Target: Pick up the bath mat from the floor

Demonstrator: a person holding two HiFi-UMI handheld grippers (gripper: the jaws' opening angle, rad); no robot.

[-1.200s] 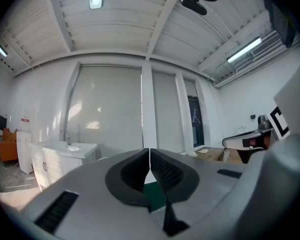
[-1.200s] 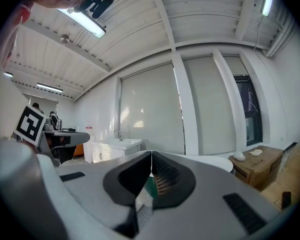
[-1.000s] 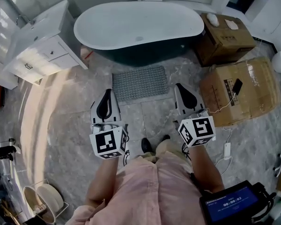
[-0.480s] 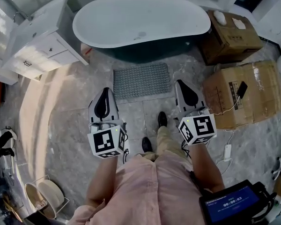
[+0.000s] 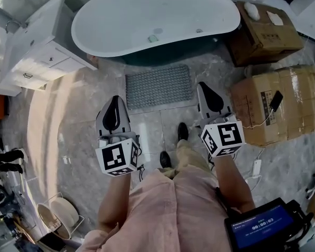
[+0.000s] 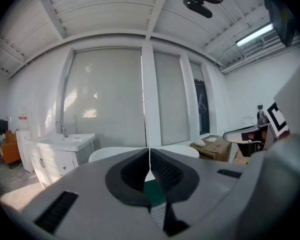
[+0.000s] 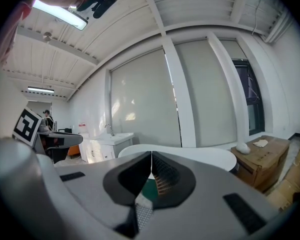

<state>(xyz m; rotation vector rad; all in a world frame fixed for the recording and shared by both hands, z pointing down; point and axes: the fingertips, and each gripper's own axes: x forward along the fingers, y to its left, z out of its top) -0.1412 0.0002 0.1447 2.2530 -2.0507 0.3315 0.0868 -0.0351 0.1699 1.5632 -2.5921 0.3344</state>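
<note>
Holding a two-jaw tool in each hand, a person stands on the grey stone floor (image 5: pixel 79 114) of a bathroom. The left gripper (image 5: pixel 114 100) and the right gripper (image 5: pixel 205 86) are both closed tip to tip, with nothing between the jaws.

The bath mat (image 5: pixel 158 86) lies flat on the floor ahead of and below both sets of jaws, roughly between the lines they point along. Its far long edge sits just beside the foot of the bathtub (image 5: pixel 155 20), and its near long edge faces the jaws. Neither gripper touches it.

The mat's grey surface shows a regular studded or woven grid. It looks thin, light and limp rather than stiff, and not fragile. Lifted at one point, it would probably droop and fold over on itself. Its underside may also cling to the smooth floor.

The flat middle offers little for the jaws to pinch. The two near corners look like the best hold, one for each gripper and each corner close to the jaws on its own side. The jaws would need to part first. One pad would then have to slip under the edge so the grip closes through the mat's full thickness.
</note>
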